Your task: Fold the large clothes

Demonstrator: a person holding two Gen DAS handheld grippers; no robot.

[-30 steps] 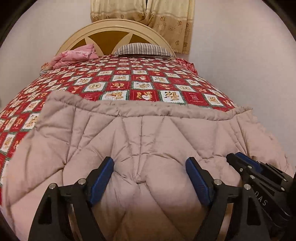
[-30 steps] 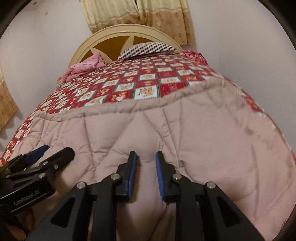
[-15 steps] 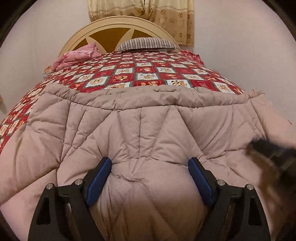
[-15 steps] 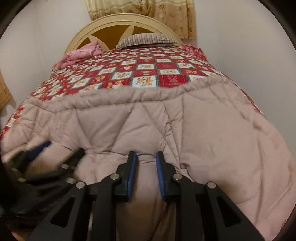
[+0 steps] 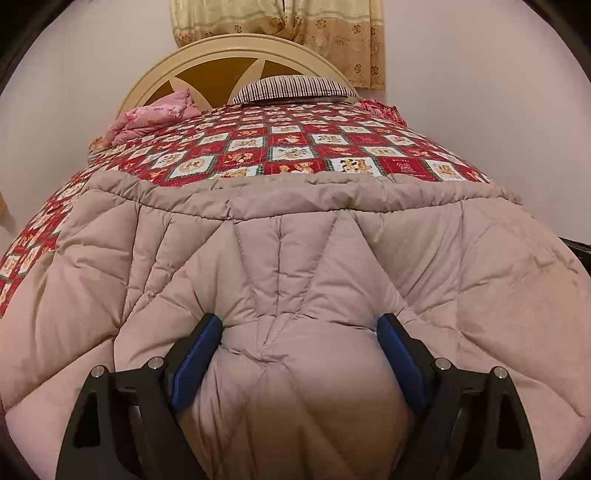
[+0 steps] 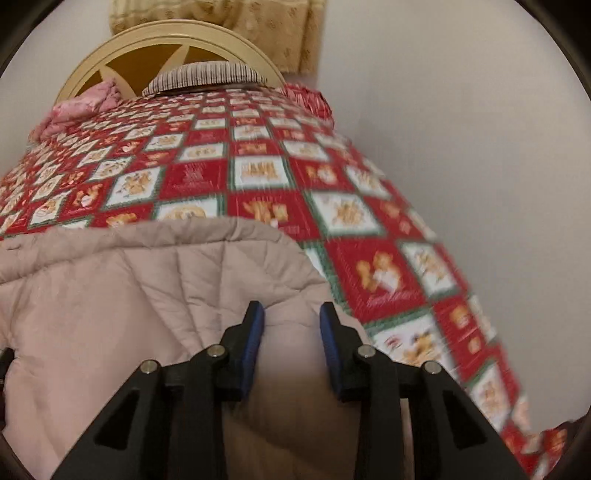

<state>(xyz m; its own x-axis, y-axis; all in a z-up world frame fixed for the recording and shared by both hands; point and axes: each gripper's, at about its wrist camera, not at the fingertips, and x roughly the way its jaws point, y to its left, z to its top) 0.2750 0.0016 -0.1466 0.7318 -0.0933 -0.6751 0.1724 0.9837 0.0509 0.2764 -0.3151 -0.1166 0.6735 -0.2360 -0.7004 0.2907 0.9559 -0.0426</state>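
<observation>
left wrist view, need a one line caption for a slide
Left gripper open wide astride a bulge of the beige quilted garment spread over a red teddy-bear bedspread.

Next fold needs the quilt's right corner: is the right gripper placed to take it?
Probably yes: the right gripper sits at the beige quilt corner, nothing between.

Home bedroom: bed w/ headboard (image 5: 236, 48), pillow (image 5: 291, 86), curtain (image 5: 332, 33).

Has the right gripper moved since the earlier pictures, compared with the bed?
Yes. The right gripper has swung toward the right side of the bedspread; the quilted coat now ends beside it. Its jaws have just been opening, coat fabric between them.
</observation>
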